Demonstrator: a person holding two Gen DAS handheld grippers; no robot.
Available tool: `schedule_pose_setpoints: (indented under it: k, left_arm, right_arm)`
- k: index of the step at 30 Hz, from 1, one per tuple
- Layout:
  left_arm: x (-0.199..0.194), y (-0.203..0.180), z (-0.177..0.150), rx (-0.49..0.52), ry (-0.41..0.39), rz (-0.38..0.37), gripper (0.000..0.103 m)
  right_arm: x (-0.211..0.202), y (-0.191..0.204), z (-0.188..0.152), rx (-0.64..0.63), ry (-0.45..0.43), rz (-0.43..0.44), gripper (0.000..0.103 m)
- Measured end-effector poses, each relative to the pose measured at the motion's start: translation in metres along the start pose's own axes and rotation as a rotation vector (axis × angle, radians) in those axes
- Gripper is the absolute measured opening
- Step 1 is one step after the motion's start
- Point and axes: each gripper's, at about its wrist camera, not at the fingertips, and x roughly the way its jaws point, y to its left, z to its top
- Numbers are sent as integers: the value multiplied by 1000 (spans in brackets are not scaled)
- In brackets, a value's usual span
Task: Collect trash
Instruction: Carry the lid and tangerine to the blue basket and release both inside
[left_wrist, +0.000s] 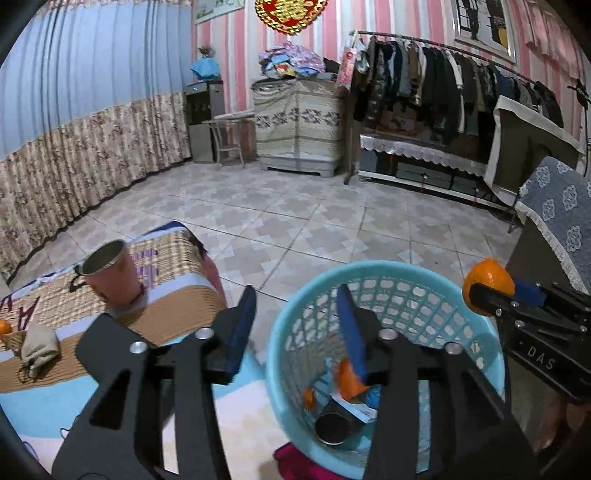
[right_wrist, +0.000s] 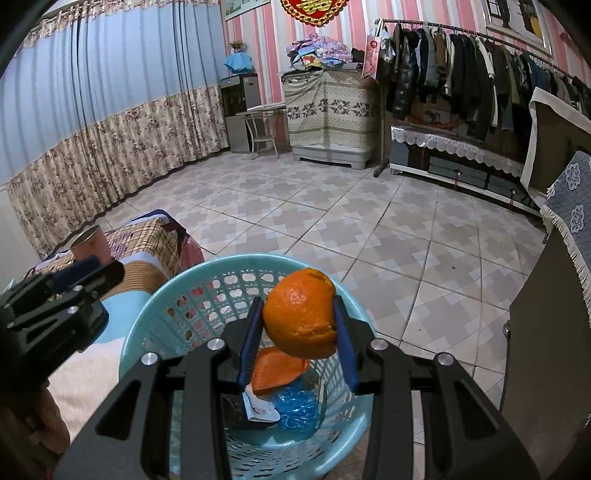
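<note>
Tiled floor, right claw grasping orange peel over basket, left claw released, empty.

We hold our left gripper tilted downward, its jaws apart with nothing between them; our right gripper tilts downward too, jaws clamped on a load.

Plastic, peel, metal and cloth

Basket of smooth turquoise plastic lattice; orange peel dimpled and matt; cup of dull metal inside; table cloth woven; floor tiles smooth
</note>
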Motion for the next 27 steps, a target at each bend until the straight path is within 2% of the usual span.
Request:
schedule_pose_setpoints:
  k: [4,7,13,18,19,20,22,25,27]
  left_arm:
    - [-8,13,2,-26,-23,45,69]
    - [-14,25,4,-46,-43,71,79]
    - [-27,43,5,-63,-72,118,90]
    - [-35,56,4,-67,-87,147,93]
    - [-37,58,4,-70,-88,149,94]
    - [-38,62,3,-74,-89,153,94]
    - [-41,68,4,-82,-90,160,94]
    - [-44,76,2,-90,-91,166,95]
    - [-48,83,-1,-96,-91,178,95]
  right_arm:
    - [4,5,-2,2,3,3,37]
    - [9,11,-5,4,10,8,37]
    - [22,25,-13,29,31,32,38]
    - [32,38,-13,21,46,29,40]
    - [33,39,-13,18,47,28,44]
    - [34,41,-13,16,45,24,55]
    - [34,46,-12,14,31,6,71]
    - [34,49,-10,7,34,-4,72]
    - [34,50,-11,3,37,-17,80]
